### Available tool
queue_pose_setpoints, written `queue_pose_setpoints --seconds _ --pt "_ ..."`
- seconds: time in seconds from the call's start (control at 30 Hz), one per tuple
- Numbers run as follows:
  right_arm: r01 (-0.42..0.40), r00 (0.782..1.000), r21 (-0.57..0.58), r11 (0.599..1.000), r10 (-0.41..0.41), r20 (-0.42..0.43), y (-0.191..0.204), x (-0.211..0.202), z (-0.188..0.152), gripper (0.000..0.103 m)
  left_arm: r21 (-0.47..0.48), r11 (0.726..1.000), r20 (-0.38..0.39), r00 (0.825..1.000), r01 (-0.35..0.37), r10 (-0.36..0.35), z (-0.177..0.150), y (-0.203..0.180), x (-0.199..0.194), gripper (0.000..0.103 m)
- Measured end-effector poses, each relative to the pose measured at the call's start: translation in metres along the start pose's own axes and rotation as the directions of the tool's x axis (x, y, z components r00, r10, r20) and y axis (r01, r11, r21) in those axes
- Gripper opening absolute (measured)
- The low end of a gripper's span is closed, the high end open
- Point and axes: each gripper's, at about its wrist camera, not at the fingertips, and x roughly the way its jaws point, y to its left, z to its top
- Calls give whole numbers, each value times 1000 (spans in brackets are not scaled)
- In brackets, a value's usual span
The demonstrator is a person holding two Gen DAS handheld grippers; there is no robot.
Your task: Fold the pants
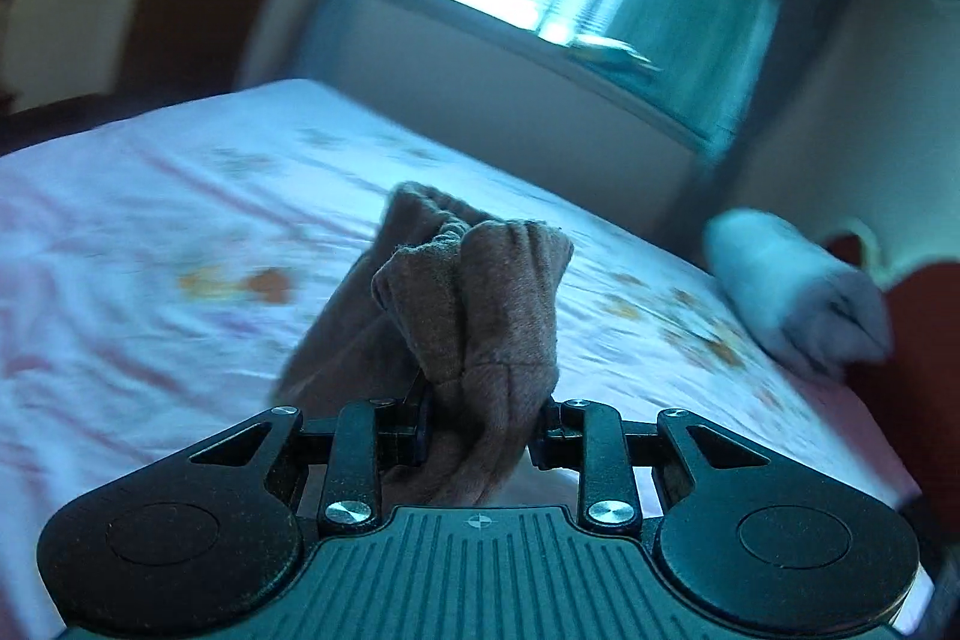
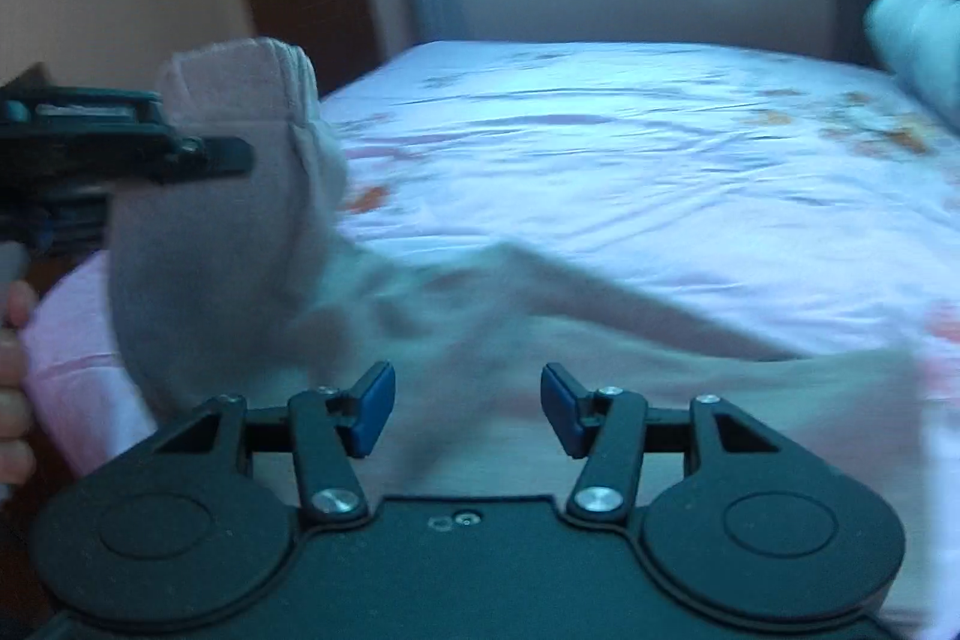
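My left gripper [image 1: 483,424] is clamped on a bunched end of the pants [image 1: 474,304], lifted off the bed [image 1: 150,196]. From that hold the cloth trails down and rightward across the sheet, passing just beyond my right gripper [image 2: 468,409], whose jaws are apart and widening, nothing between them. The right is nearer the loose length.
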Motion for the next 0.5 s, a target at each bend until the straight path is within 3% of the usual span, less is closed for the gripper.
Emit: queue_pose_setpoints --seconds 0.1,0.2,0.33,0.5 --pt "82 996 81 993 -79 -36 -49 -6 -3 46 60 994 -54 995 91 -88 -14 -43 16 29" --pt "172 984 139 975 -164 -62 -90 -18 -5 46 102 980 -139 978 173 -158 -38 -79 35 29" --pt "286 958 170 943 -280 -60 -131 -41 -11 46 204 950 -221 956 237 -191 -79 -122 48 29" --pt "322 947 247 914 -315 -66 -164 -61 -26 47 344 894 -258 944 287 -204 -116 -163 35 29"
